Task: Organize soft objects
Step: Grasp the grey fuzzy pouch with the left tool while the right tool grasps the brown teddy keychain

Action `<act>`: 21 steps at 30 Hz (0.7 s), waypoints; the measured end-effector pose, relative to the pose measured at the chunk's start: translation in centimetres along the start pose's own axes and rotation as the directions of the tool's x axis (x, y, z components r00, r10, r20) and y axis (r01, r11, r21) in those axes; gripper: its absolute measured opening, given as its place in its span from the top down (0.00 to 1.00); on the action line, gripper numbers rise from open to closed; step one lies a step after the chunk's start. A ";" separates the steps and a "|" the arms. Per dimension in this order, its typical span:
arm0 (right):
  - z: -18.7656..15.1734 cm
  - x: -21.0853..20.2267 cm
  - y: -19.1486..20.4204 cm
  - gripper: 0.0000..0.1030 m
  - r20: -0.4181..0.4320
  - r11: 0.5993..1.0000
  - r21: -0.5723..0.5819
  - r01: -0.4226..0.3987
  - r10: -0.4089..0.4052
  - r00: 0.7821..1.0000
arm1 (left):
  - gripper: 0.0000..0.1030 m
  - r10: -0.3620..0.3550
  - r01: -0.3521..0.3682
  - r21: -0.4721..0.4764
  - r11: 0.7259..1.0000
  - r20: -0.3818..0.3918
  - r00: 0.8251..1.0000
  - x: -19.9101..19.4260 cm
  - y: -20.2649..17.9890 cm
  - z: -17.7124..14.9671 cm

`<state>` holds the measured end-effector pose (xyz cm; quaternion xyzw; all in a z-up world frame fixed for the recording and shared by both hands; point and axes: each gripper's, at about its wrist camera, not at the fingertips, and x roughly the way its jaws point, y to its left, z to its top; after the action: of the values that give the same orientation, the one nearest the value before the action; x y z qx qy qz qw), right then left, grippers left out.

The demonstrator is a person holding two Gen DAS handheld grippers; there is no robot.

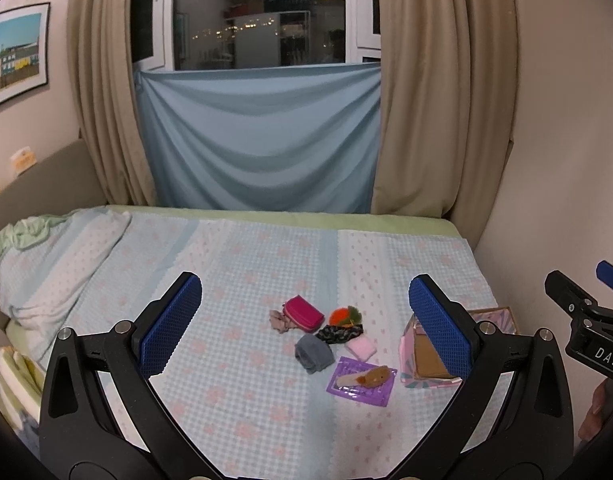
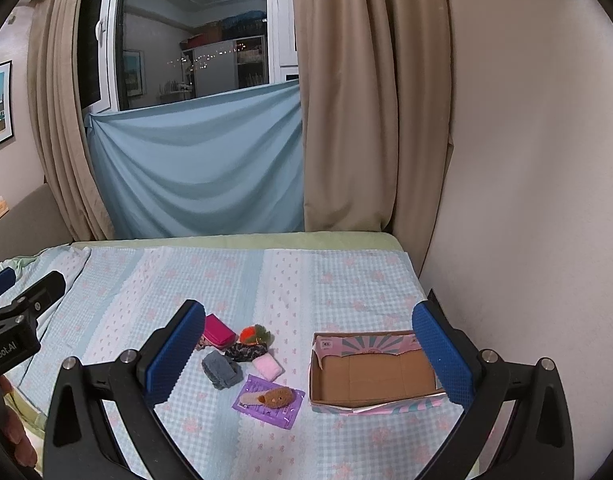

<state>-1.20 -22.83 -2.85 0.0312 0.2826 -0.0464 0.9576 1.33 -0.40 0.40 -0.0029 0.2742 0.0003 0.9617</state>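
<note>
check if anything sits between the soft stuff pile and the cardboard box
Nothing visible does. A bare strip of bedspread separates the pile, with the pink cloth and purple packet nearest, from the open, empty cardboard box. Both grippers hover open above the bed.

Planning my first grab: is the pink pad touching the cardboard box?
Apart. The right wrist view shows bare bedspread between the pink pad and the cardboard box.

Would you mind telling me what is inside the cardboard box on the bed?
The cardboard box shows only its bare brown floor. The right gripper's finger covers its far right corner.
</note>
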 end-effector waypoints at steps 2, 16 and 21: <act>0.4 0.2 0.0 0.00 -0.010 1.000 0.005 -0.001 0.001 1.000 | 0.00 0.003 -0.003 -0.003 1.000 -0.018 1.000 0.8 0.1 0.3; -4.7 10.2 1.6 0.00 -0.230 0.984 0.156 0.084 -0.047 0.972 | 0.00 -0.136 0.176 0.142 0.974 -0.253 0.958 15.8 2.8 -6.1; -9.4 15.6 3.7 0.00 -0.324 0.956 0.253 0.152 -0.064 0.944 | 0.01 -0.219 0.294 0.209 0.933 -0.322 0.921 23.5 3.5 -10.0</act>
<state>7.21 -19.50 -19.10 0.1548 0.4228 -0.1325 0.8830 15.98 2.97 -20.48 0.0835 0.4087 -0.1620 0.8943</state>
